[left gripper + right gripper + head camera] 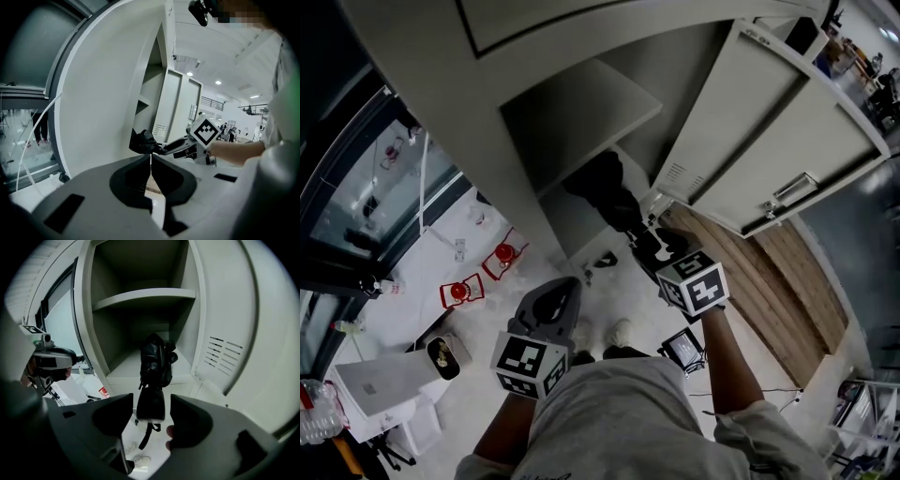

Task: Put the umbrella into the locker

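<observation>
The black folded umbrella [605,187] lies in the lower compartment of the open grey locker [516,159], with its body on the compartment floor [126,369]. Its handle [151,406] points out of the opening, and a strap hangs beneath it. My right gripper [151,399] is open, one jaw on each side of the handle with a thin gap on both sides. In the left gripper view the right gripper [165,148] reaches to the umbrella [142,142]. My left gripper [151,168] is shut on nothing and hangs low in front of the locker [551,305].
The locker door [769,131] stands open to the right. A shelf [143,298] sits above the umbrella's compartment. Red objects [461,292] and a white box [380,384] are on the floor at left. A glass wall [366,187] is beyond them. A small device [682,349] lies by the person's feet.
</observation>
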A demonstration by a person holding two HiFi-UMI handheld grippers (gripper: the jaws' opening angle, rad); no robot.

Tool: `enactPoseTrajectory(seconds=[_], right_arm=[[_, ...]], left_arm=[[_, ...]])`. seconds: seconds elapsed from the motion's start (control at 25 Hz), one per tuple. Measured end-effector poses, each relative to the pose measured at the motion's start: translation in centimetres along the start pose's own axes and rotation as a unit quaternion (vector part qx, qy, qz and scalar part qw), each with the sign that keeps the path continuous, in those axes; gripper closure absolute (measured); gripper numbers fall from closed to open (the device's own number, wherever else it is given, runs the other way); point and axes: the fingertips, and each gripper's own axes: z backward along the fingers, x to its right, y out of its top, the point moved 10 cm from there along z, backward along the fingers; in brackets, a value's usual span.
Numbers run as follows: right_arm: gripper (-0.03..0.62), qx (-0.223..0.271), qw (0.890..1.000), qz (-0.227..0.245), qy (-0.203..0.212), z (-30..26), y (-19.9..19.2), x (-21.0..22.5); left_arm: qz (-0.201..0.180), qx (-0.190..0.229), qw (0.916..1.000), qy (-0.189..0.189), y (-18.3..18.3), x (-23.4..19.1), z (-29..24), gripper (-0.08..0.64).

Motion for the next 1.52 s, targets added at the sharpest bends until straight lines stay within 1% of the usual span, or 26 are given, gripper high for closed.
enactPoseTrajectory(seconds=[0.28,0.36,0.4,0.44,0.84,1.12,1.52], right_arm=[[0.338,-0.008,1.0,-0.001,-0.002,0.4,-0.7,-0.4],[0.359,-0.01,1.0,0.0,-0.006,0.4,-1.0,-0.4],[0.39,-0.006,1.0,-0.001,-0.008,0.5,-1.0,-0.4],[0.397,-0.002,1.0,-0.003,-0.01,0.6,-0.8,-0.5],[0.4,-0.013,1.0,0.01,-0.021,0.5,-0.8,-0.2],[0.402,-0.021,0.999,0.02,-0.017,0.0,0.5,0.1],[0.402,-0.015,0.999,0.037,-0.013,-1.9,3.2,0.8]], left_arm=[[-0.001,-0.001,1.0,-0.001,-0.1,0.2,0.2,0.538],[-0.001,-0.001,1.0,-0.002,-0.1,0.3,0.2,0.538],[-0.001,-0.001,1.0,-0.003,-0.1,0.3,0.2,0.538],[-0.001,-0.002,1.0,-0.003,-0.1,0.4,0.2,0.538],[-0.001,-0.003,1.0,-0.003,-0.1,0.4,0.2,0.538],[0.003,-0.004,1.0,0.002,-0.3,0.3,0.2,0.538],[0.011,-0.004,0.9997,0.02,-0.5,-0.3,0.5,0.538]])
